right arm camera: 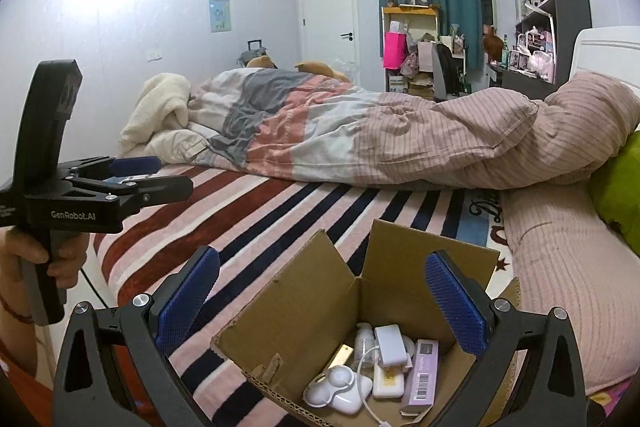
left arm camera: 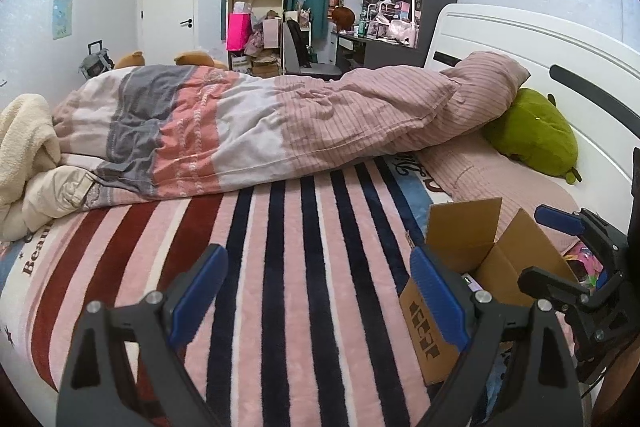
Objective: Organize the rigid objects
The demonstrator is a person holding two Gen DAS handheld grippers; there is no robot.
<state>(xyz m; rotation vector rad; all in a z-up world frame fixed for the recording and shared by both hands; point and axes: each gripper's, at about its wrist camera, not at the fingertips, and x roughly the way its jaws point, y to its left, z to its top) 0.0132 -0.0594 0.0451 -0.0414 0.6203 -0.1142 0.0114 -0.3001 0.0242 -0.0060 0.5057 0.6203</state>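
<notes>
Both grippers stand spread and hold nothing: the left gripper point(left arm camera: 320, 301) over the striped blanket point(left arm camera: 280, 247), the right gripper point(right arm camera: 322, 303) above the open cardboard box point(right arm camera: 400, 263). Inside the box, a lilac carton point(right arm camera: 420, 375) lies flat beside a white charger point(right arm camera: 390, 347), long axis running toward the camera.

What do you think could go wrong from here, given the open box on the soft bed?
1. The cardboard box sits on a soft striped blanket, so pressing inside could tip it.
2. A white cable loops among the items; lifting the white charger may drag neighbours out.
3. The right tongs are open wide above the box, and could catch an upright flap going down.
</notes>
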